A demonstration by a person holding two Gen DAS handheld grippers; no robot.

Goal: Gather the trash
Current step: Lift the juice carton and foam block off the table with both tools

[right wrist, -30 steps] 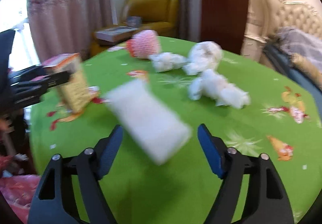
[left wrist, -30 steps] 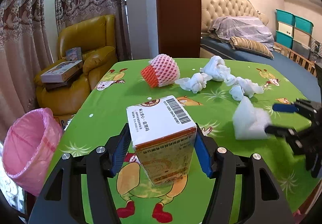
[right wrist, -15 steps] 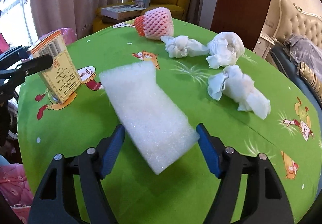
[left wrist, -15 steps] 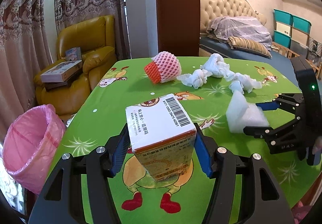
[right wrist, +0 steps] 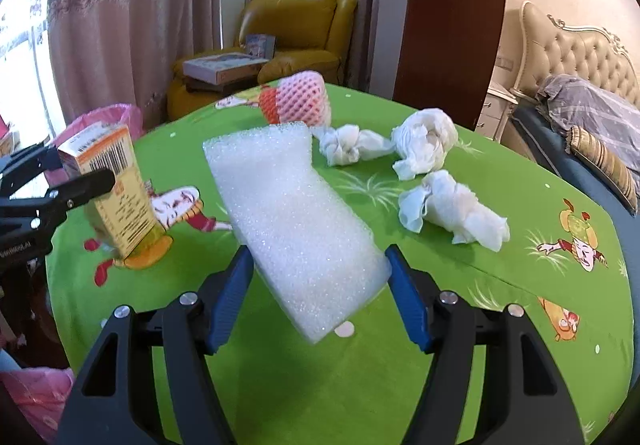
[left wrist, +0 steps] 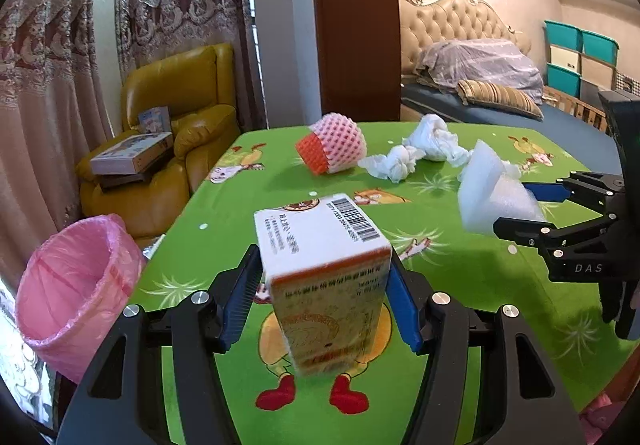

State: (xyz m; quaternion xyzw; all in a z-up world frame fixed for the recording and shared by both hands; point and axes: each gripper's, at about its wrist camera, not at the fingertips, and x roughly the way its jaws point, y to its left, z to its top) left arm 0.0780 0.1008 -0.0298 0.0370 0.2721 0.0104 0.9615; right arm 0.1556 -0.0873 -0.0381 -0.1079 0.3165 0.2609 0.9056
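My left gripper (left wrist: 322, 297) is shut on an orange and white carton (left wrist: 320, 265) and holds it above the green table (left wrist: 460, 285); the carton also shows in the right wrist view (right wrist: 116, 189). My right gripper (right wrist: 320, 305) is shut on a white foam block (right wrist: 292, 217), lifted over the table; the block also shows in the left wrist view (left wrist: 488, 197). A pink foam fruit net (left wrist: 336, 149) and three crumpled white tissues (right wrist: 448, 209) lie on the far part of the table.
A bin with a pink bag (left wrist: 76, 289) stands on the floor off the table's left edge. A yellow armchair (left wrist: 168, 133) with boxes stands beyond it. A bed (left wrist: 480, 85) is at the far right.
Both grippers have lifted and drawn back with their loads. The right gripper with the foam has moved left, nearer to the carton.
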